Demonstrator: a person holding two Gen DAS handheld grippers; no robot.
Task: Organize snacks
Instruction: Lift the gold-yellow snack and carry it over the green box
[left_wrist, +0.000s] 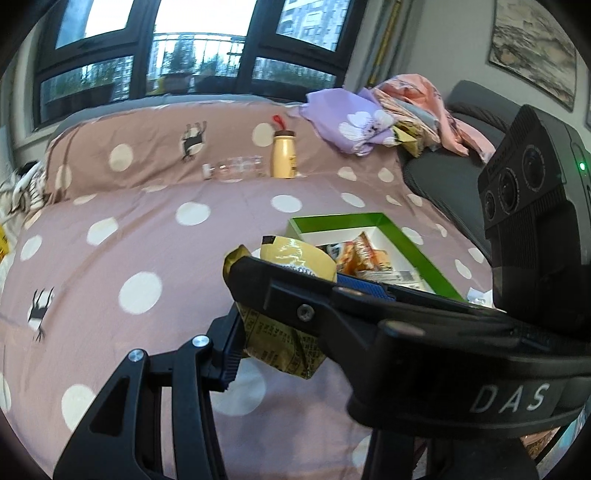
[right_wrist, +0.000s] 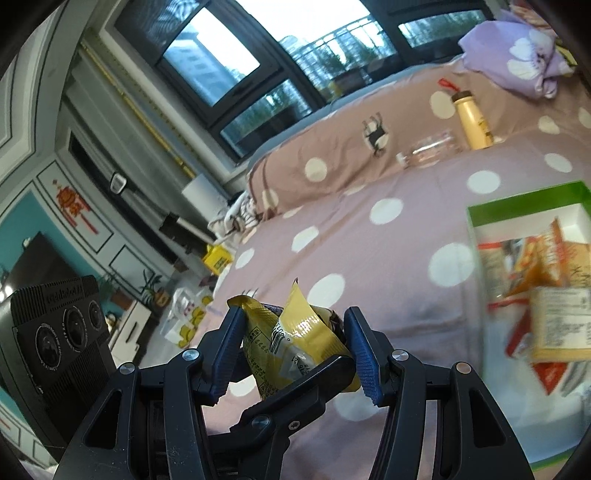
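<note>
Both grippers are black, with blue bumpy pads (right_wrist: 364, 356) on the fingers and round silver screws (right_wrist: 191, 355) (shiny like buttons). One black block (left_wrist: 535, 206) has three round lenses, a green light, and white letters "DAS".

My left wrist view sits low over the polka-dot bedspread (left_wrist: 147, 266), facing the window (left_wrist: 199, 48) at the frame's top. My right wrist view is equally close, tilted, window (right_wrist: 229, 70) upper left. Both share the green box (left_wrist: 402, 240) (right_wrist: 524, 199), the cream bottle (left_wrist: 283, 155) (right_wrist: 472, 122) and each other's camera housing at the frame edges.
</note>
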